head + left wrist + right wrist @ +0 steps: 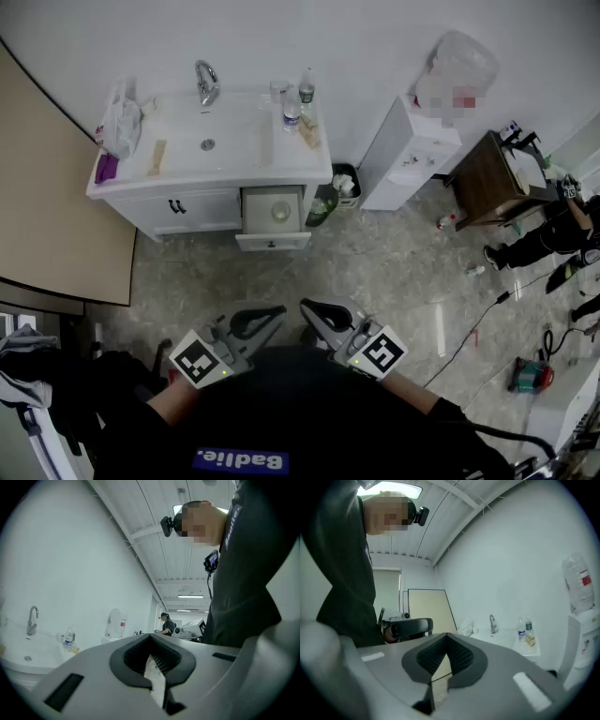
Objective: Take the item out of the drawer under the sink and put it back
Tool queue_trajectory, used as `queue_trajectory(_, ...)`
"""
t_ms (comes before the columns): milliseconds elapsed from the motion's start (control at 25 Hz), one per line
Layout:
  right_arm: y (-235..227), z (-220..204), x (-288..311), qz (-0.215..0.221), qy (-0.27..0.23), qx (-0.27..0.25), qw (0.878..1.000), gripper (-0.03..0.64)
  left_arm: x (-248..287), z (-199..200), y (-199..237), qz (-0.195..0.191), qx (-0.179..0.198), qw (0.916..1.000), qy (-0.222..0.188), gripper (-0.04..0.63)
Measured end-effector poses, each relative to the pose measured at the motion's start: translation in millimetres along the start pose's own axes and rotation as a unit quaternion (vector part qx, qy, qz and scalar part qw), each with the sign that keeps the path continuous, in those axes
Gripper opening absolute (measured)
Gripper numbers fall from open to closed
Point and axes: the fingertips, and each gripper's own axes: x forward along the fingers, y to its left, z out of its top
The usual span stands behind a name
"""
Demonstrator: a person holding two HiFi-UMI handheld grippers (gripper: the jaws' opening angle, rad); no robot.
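A tan panel (56,187) stands at the far left. Beside it, the sink cabinet (141,192) is set against the rear wall. A white plastic bag (120,122) sits at the left end of the cabinet top, and a purple object (106,169) lies at its front left corner. The basin (208,141) occupies the middle of the top, with the faucet (206,82) at the rear edge. Two bottles (292,111) stand near the right rear corner.

Under the right end of the top, the drawer (272,242) stands open. The item (281,212) is pale and round and lies inside the drawer, near its centre. I cannot identify it further.

To the right of the cabinet, on the floor, are a dark bin (345,180) and then a white water dispenser (408,155). A brown table (478,183) stands further right, and a person (548,242) is at the right edge.

I hold both grippers close to my body, well apart from the drawer. My left gripper (279,311) is closed: its view shows the jaw tips meeting, with nothing between the pads. My right gripper (306,307) is just beside the left one. It is also closed, tips together, and carries nothing.
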Motion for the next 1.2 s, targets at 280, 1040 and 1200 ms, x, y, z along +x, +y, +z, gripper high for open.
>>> queue_trajectory(280,-6.0,-1.0,1.0,0.009,0.003,0.001,1.000,0.000,8.3,-3.3,5.7,0.005,-0.003,1.0000,0.005,-0.012)
queue_trajectory(1040,-74.3,1.3,-18.1,0.067,0.012,0.007,0.998,0.000,64.5,-17.4,25.7,0.092,0.001,0.9956,0.017,-0.012)
queue_trajectory(1200,-87.0,-1.6,6.8,0.068,0.024,0.007,0.997,0.000,59.5,-18.5,57.5,0.103,0.003,0.9945,0.022,-0.012)
